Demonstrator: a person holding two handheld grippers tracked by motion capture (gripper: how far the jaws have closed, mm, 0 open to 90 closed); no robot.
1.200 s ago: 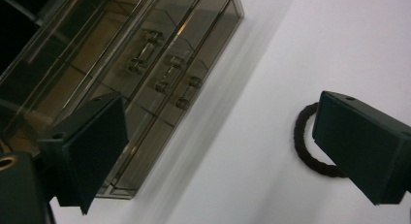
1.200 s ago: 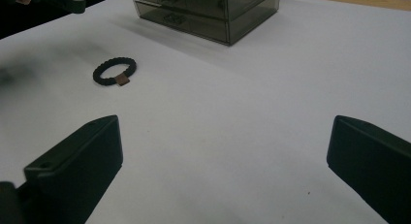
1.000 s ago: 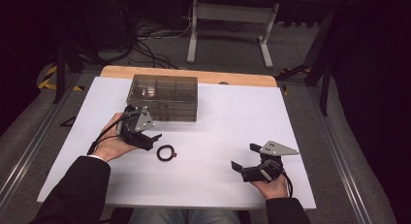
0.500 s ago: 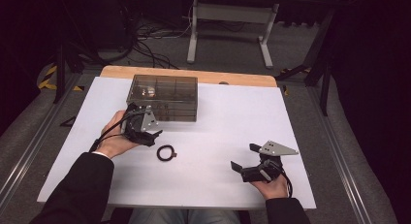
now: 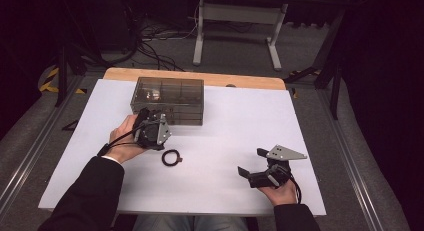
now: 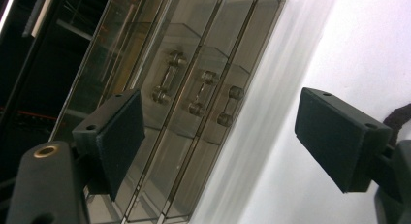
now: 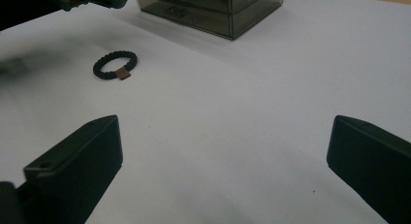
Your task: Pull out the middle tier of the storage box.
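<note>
Drawer box (image 5: 168, 100) just ahead of released left claw (image 6: 228, 136); right claw (image 7: 218, 170) released, clear sheet around.

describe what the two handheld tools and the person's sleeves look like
Both tools are black with two blocky, flat-padded jaws. The left tool and right tool each carry a grey three-cornered plate on top and trail a black cable. The sleeves are dark, with a white cuff at the left wrist.

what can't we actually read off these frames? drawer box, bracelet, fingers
- Drawer box contents: smoked walls and glare in the high view and left gripper view; a pale patch inside is unidentifiable.
- Which drawer handle the left gripper lines up with: the left gripper view is tilted and the hand covers it from above.
- Bracelet tag: too small to read in the right gripper view.
- Right gripper fingers: cut off by the frame's bottom edge.
</note>
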